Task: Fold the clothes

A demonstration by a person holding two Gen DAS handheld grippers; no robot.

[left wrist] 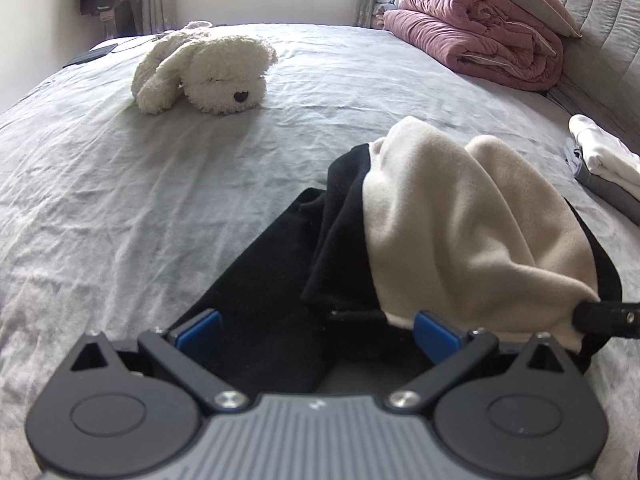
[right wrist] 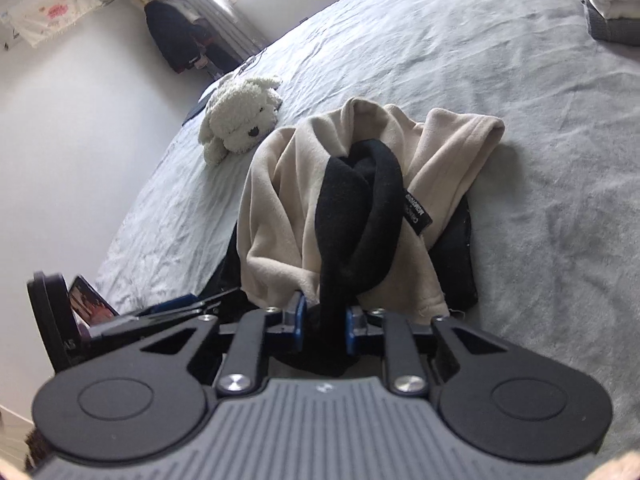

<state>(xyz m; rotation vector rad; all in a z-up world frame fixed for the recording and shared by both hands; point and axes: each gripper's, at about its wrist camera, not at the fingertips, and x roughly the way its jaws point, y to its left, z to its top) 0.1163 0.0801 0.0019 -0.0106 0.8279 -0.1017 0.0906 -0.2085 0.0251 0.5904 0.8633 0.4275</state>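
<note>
A crumpled garment, black outside with a cream fleece lining (left wrist: 452, 232), lies on the grey bed sheet (left wrist: 160, 184). My left gripper (left wrist: 316, 334) is open, its blue pads (left wrist: 198, 332) wide apart over a flat black part of the garment (left wrist: 264, 280) without pressing on it. In the right wrist view the garment (right wrist: 280, 200) is bunched in a heap, with a thick black band (right wrist: 360, 208) running down its middle. My right gripper (right wrist: 326, 324) is shut on the lower end of that band. The left gripper (right wrist: 180, 308) shows at the left edge of the heap.
A white plush dog (left wrist: 204, 76) lies further up the bed. A rolled pink quilt (left wrist: 480, 36) and pillows sit against the grey headboard (left wrist: 600, 28). Folded white and grey clothes (left wrist: 604, 164) are stacked at the right. A wall (right wrist: 60, 140) runs along the bed's left side.
</note>
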